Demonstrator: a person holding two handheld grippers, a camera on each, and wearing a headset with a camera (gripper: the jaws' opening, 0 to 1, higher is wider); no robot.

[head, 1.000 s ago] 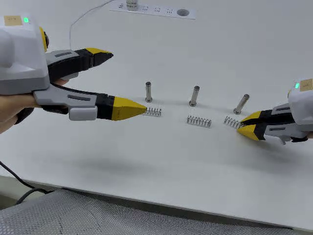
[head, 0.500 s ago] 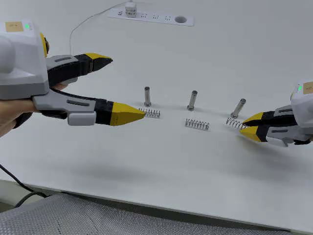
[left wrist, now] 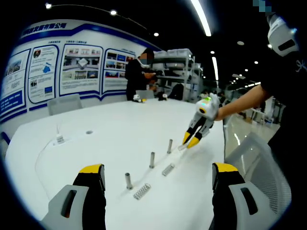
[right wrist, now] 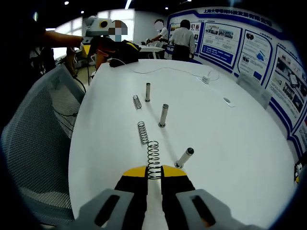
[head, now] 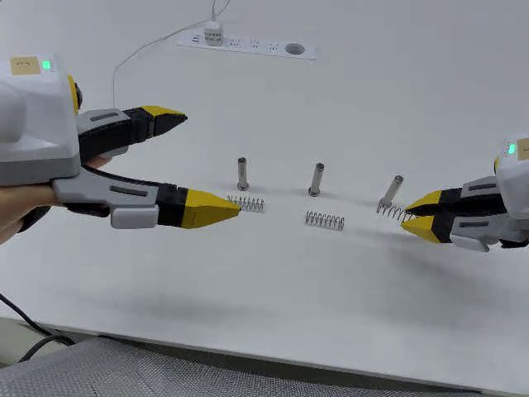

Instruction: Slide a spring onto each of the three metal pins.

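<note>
Three upright metal pins stand in a row on the white table. A spring lies in front of the left pin, and another spring in front of the middle pin. My right gripper is shut on the near end of the third spring, which lies beside the right pin. In the right gripper view this spring sticks straight out from the right gripper. My left gripper stands wide open, its lower fingertip close to the left spring.
A white power strip with a plugged-in cable lies at the table's far side. A grey mesh chair sits below the table's near edge. People stand at another table far behind.
The whole picture has shifted with the head. My right gripper and its spring have edged slightly to the right relative to the right pin. The left gripper stays wide open in place.
</note>
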